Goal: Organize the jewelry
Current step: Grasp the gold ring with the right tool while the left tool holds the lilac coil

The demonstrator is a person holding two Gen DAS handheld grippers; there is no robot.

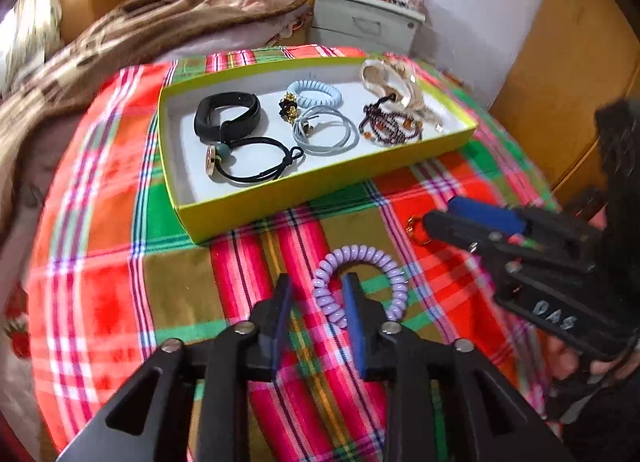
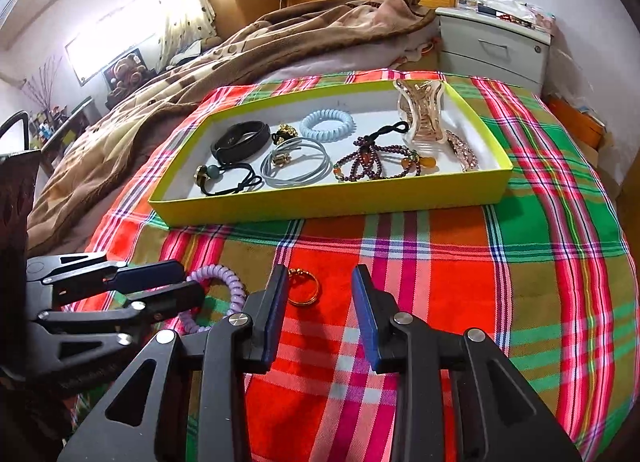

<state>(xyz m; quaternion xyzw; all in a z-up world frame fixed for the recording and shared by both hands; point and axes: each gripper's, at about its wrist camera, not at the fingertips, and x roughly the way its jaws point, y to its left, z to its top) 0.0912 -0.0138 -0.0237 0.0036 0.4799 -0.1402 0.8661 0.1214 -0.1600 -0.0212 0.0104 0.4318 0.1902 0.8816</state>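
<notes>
A yellow-green tray [image 1: 320, 186] [image 2: 320, 202] on the plaid cloth holds hair ties, a black band, beaded bracelets and a hair claw. A purple spiral hair tie [image 1: 362, 254] [image 2: 236, 288] lies on the cloth in front of it. My left gripper [image 1: 318, 282] [image 2: 188, 276] is open, its fingers straddling the tie's left side. A gold ring [image 2: 305, 287] [image 1: 414, 228] lies on the cloth to the right of the tie. My right gripper [image 2: 320, 276] [image 1: 438, 210] is open and empty, with the ring just ahead of its left finger.
The plaid cloth [image 2: 500, 282] covers a round surface. A bed with a brown blanket [image 2: 240, 50] lies behind the tray. A grey nightstand [image 2: 496, 46] stands at the back right. A wooden wardrobe [image 1: 568, 74] is at the right.
</notes>
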